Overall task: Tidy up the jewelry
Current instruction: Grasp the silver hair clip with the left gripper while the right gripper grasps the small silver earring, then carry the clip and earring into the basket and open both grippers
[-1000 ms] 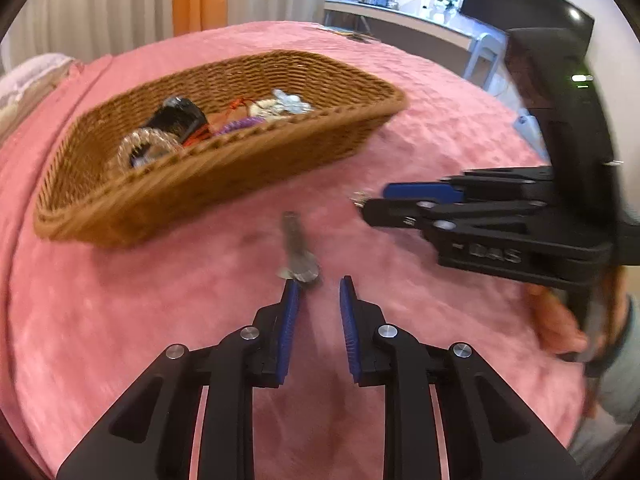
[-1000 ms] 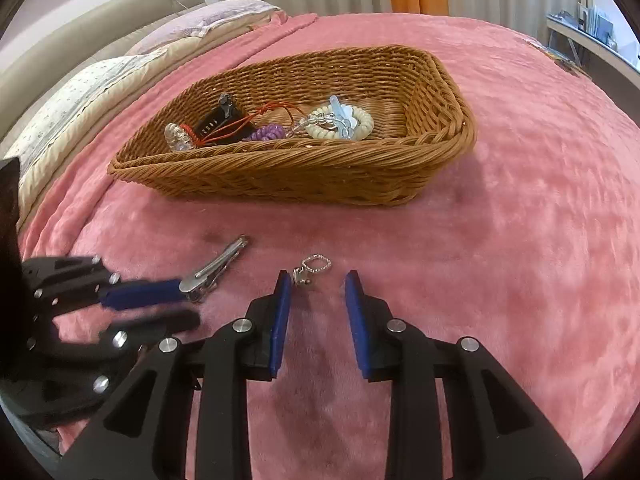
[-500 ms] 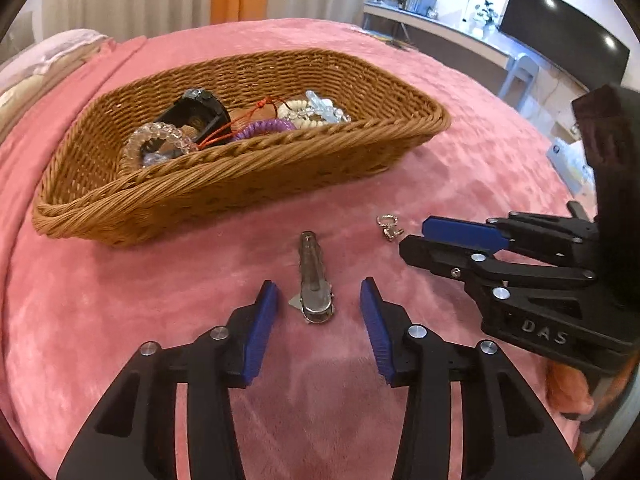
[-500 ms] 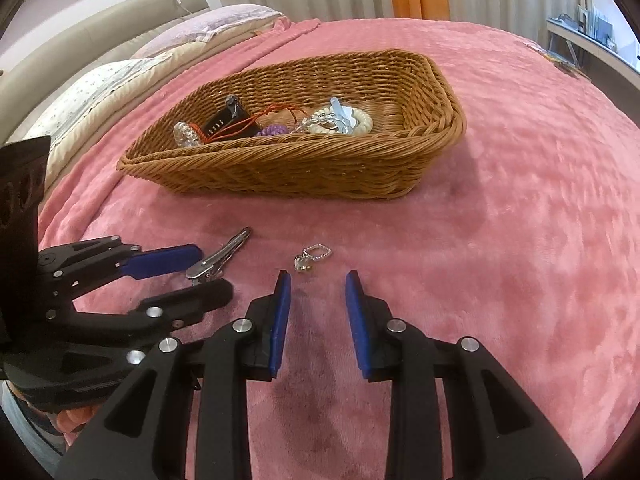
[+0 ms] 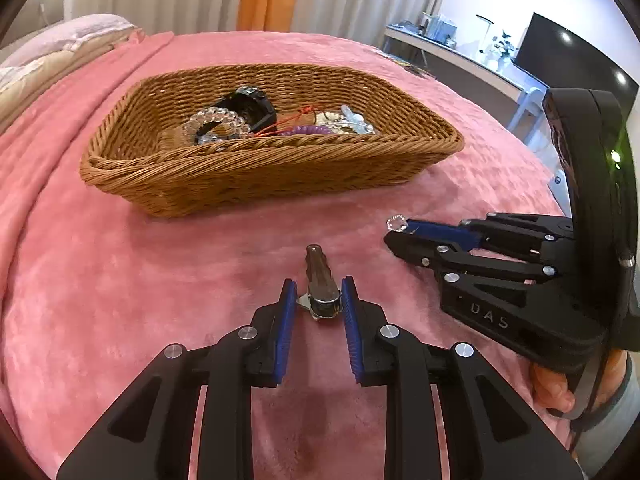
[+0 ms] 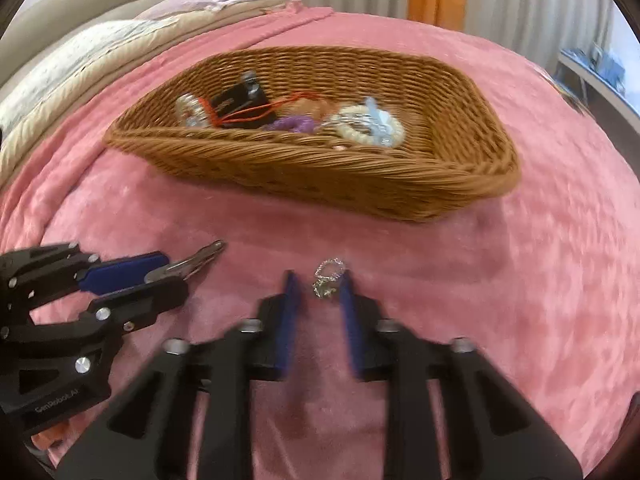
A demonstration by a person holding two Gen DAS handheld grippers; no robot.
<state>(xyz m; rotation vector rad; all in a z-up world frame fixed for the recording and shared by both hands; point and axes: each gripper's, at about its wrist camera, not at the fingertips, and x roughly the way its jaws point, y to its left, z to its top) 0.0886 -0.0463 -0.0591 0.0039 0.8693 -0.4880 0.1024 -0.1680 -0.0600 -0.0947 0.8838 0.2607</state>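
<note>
On the pink bed [image 5: 120,280], in front of the wicker basket's [image 5: 256,176] near wall, the left claw [image 5: 318,300] brackets the wide end of a metal hair clip [image 5: 320,280]; its blue pads sit just beside the clip's sides, and whether they actually press it cannot be told. The clip's narrow tip points toward the basket. The right claw [image 6: 318,292] is blurred in its own view, its fingers spread around a small silver ring charm [image 6: 328,278] lying on the blanket; from the left view only the charm's loop [image 5: 397,223] shows past the claw tip, so contact is unclear there too. Inside the basket, the near wall hides the lower parts of a clear bead bracelet [image 5: 216,122], a black watch [image 5: 250,106] and a purple coil [image 5: 308,131]. Open blanket runs between basket and claws, and out to the bed's right edge.
</note>
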